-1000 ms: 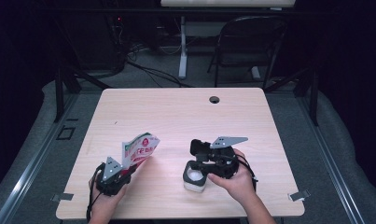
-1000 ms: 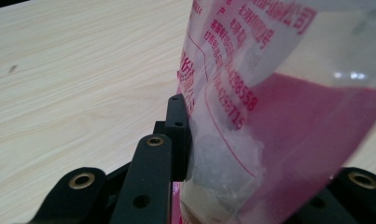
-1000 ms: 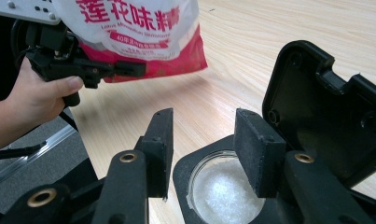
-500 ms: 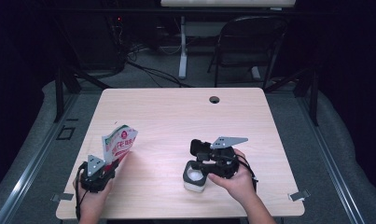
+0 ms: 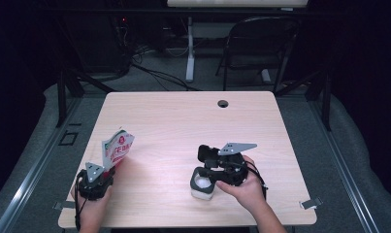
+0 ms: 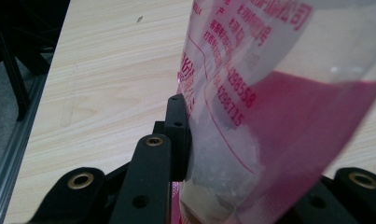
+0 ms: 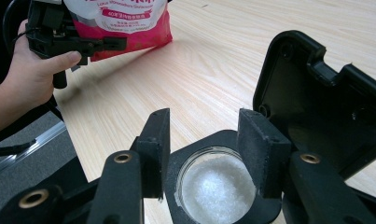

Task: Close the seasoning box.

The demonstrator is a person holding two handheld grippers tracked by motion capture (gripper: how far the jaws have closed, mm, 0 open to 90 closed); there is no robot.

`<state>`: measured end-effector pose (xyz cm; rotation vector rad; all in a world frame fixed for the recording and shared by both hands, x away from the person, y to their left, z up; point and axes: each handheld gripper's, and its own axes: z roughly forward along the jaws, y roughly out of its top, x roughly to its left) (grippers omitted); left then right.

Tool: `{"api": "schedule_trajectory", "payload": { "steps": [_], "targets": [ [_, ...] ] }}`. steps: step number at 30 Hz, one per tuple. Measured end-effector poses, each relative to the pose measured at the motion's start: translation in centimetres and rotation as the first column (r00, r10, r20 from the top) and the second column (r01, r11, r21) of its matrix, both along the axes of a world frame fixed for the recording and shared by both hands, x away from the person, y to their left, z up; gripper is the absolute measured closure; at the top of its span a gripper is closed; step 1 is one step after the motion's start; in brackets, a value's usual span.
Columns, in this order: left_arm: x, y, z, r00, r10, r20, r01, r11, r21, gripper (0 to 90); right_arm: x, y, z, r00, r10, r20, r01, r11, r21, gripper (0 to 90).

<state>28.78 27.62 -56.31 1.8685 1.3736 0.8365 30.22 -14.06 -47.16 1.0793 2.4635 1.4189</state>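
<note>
Left gripper (image 5: pixel 105 171) clamps the salt bag (image 5: pixel 116 148) upright against spilling; right gripper (image 5: pixel 206 180), jaws just widened, straddles the filled open-lidded jar (image 5: pixel 203 186)

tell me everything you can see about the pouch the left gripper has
The pouch is glossy plastic, white on top with a red logo and print, pink lower down, part see-through, with white grains inside. It stands tilted near the table's front left corner, its base clamped between the left gripper's jaws, one black pad pressed into its side. I cannot tell whether it rests on the wood.
</note>
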Motion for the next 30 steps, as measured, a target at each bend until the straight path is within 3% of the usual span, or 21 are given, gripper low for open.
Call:
{"api": "schedule_trajectory", "payload": {
  "steps": [26,30],
  "targets": [
    [-0.04,-0.35,-0.16,0.9999,0.000,-0.011,0.000,1.0000,0.007,74.2,0.00,-0.02,-0.08,1.0000,0.000,-0.002,0.000,1.000,0.000,54.6],
    [-0.12,-0.36,0.06,1.0000,-0.007,0.001,0.007,0.9998,-0.021,61.9,0.00,-0.02,-0.10,1.0000,-0.001,-0.001,0.001,1.000,0.002,54.5]
  ]
}}
